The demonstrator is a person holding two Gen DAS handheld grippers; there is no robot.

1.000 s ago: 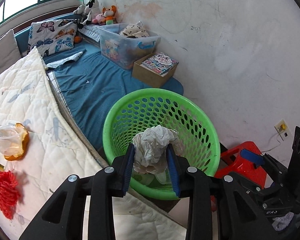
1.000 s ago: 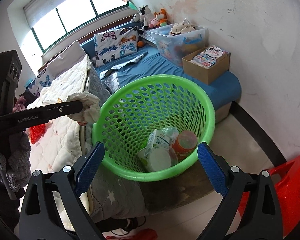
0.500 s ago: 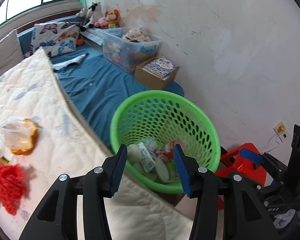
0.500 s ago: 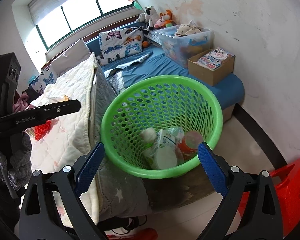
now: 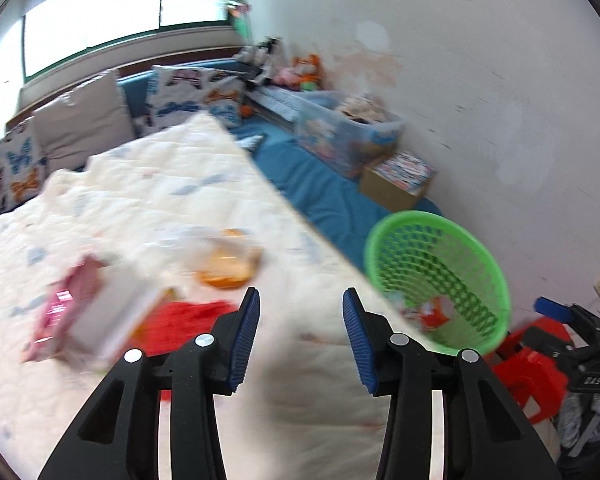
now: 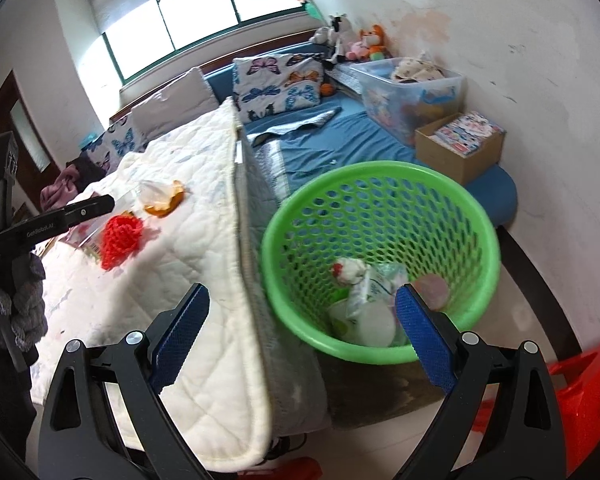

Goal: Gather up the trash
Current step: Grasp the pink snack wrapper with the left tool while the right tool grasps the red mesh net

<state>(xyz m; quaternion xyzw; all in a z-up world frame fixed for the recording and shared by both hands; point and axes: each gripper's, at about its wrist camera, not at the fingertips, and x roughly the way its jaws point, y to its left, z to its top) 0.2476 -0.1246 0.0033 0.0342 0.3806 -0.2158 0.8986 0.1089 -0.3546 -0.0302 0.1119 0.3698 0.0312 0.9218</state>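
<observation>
Red netting (image 5: 184,320) lies beside left hand-held gripper (image 5: 300,338).

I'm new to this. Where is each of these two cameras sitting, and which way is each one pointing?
Left wrist: rides on the left gripper, looking along its open blue fingers over the white quilt at blurred litter.
Right wrist: rides on the right gripper, open, facing the green basket beside the bed; the left gripper's black arm shows at far left.
Shared: quilt, basket, red mesh, window.
</observation>
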